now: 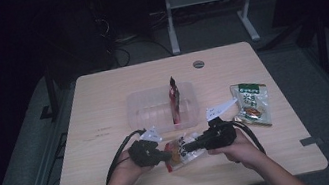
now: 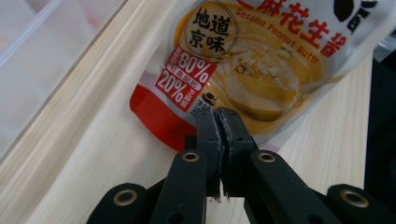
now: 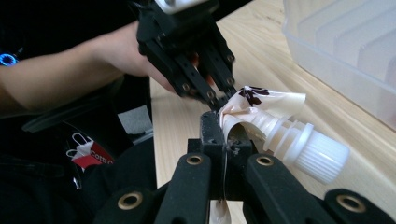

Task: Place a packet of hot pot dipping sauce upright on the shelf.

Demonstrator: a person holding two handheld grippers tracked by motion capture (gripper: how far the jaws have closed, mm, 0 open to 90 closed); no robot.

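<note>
Left gripper point(image 2: 219, 122): jaws closed on bottom edge of orange-red sesame peanut butter pouch with white screw cap point(image 2: 252, 60).
Right gripper point(image 3: 223, 135): jaws closed on pouch top, just beside cap.
Pouch held between both, just above light wooden table point(image 1: 104, 107), in front of clear plastic bin point(image 1: 141, 111).
Progress, my judgement: one red sachet point(image 1: 174, 102) already stands in bin; held pouch and green snack packet point(image 1: 251, 103) remain outside.
Count: three packs, one bin, two grippers.

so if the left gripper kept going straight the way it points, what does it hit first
The left gripper is already shut on the sesame peanut butter pouch, so the pouch comes first. Just beyond it, probably the right gripper, shut on the same pouch near its spout.
</note>
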